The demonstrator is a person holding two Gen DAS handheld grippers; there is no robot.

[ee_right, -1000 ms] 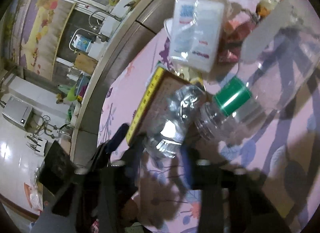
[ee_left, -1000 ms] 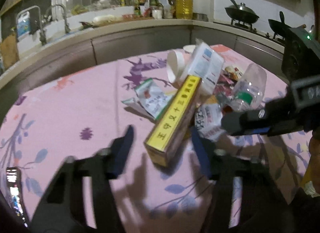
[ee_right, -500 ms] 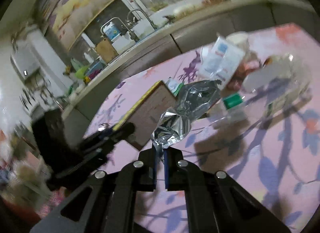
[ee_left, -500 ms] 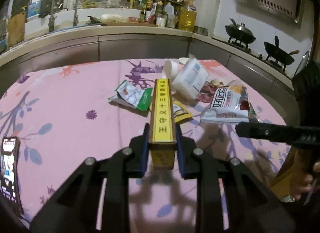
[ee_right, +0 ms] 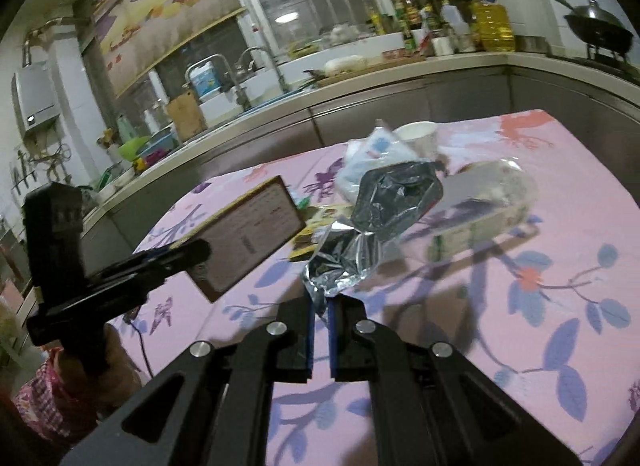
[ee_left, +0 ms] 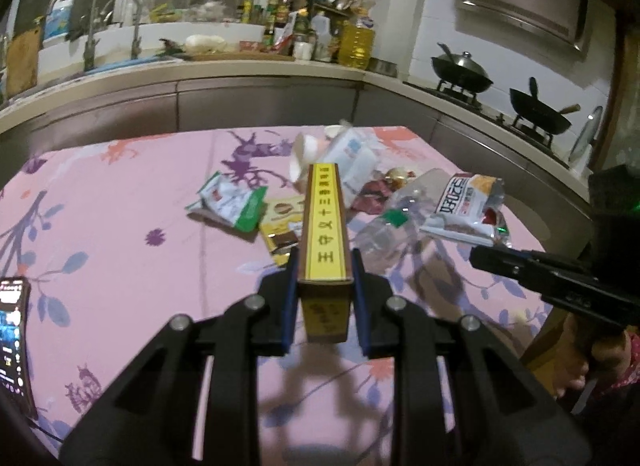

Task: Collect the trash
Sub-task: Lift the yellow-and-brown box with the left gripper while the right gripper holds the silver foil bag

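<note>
My left gripper [ee_left: 325, 290] is shut on a long brown box with a yellow printed edge [ee_left: 325, 225] and holds it above the pink tablecloth [ee_left: 120, 205]. The same box [ee_right: 248, 238] shows in the right wrist view, in the left gripper's fingers [ee_right: 176, 256]. My right gripper [ee_right: 320, 310] is shut on a crumpled silver foil snack bag [ee_right: 376, 225], lifted off the table; in the left wrist view this bag shows its printed face [ee_left: 466, 207] at the right gripper's tip. A clear plastic bottle with a green cap [ee_left: 394, 221] lies in the trash pile.
More trash lies mid-table: a green and white packet [ee_left: 232, 205], a brown sachet [ee_left: 282, 225], a white pack [ee_left: 352, 153], a paper cup [ee_right: 416, 133], red wrappers [ee_left: 376, 193]. A phone [ee_left: 12, 338] lies at the left edge. Kitchen counter, sink and woks stand behind.
Both grippers closed: the left on the box, the right on the foil bag. Both items have been lifted off the pile and drawn back toward me.
</note>
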